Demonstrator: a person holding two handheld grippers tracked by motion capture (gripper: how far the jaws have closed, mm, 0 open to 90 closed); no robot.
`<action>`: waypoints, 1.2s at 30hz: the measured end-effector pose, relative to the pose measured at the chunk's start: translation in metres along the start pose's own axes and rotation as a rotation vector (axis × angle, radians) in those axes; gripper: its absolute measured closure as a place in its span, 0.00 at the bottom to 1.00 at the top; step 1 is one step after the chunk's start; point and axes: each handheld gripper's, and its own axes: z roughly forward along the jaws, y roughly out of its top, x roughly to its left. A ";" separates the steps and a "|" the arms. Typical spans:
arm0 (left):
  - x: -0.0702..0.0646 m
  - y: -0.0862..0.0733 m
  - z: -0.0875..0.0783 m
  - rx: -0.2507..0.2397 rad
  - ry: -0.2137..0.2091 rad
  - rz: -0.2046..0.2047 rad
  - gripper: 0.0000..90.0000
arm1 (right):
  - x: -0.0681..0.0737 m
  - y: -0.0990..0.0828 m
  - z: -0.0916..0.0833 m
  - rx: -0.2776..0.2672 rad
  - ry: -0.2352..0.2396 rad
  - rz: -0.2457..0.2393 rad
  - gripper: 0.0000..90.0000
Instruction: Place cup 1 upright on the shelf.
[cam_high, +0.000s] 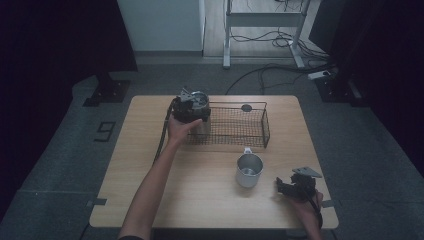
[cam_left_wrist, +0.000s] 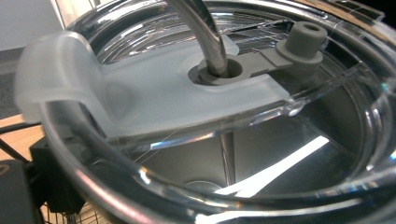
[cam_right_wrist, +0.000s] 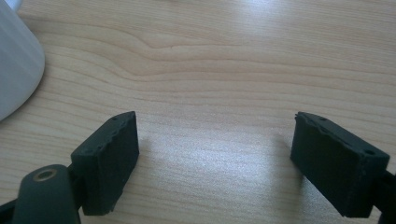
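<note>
My left claw (cam_high: 192, 111) holds steel tumbler with clear plastic lid (cam_left_wrist: 224, 93) at left end of black wire basket (cam_high: 263, 125); grip itself hidden, can't tell jaw state. Right claw (cam_right_wrist: 215, 158) rests low on light wood worktop (cam_right_wrist: 224, 60), jaws wide, empty. 1 steel mug (cam_high: 248, 170) stands just left of it.

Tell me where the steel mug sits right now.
In the high view, the steel mug stands upright on the table, right of centre, just in front of the wire basket and left of the right tongs.
</note>
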 end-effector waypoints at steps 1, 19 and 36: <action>0.000 -0.001 0.001 0.004 0.001 0.002 0.05 | 0.000 0.000 0.000 0.000 0.000 0.000 0.16; 0.001 -0.011 0.010 0.051 0.017 -0.005 0.04 | 0.000 0.000 0.000 0.000 0.001 0.000 0.16; -0.004 -0.017 0.012 0.045 0.017 -0.011 0.02 | 0.000 0.000 0.000 0.000 0.000 0.000 0.16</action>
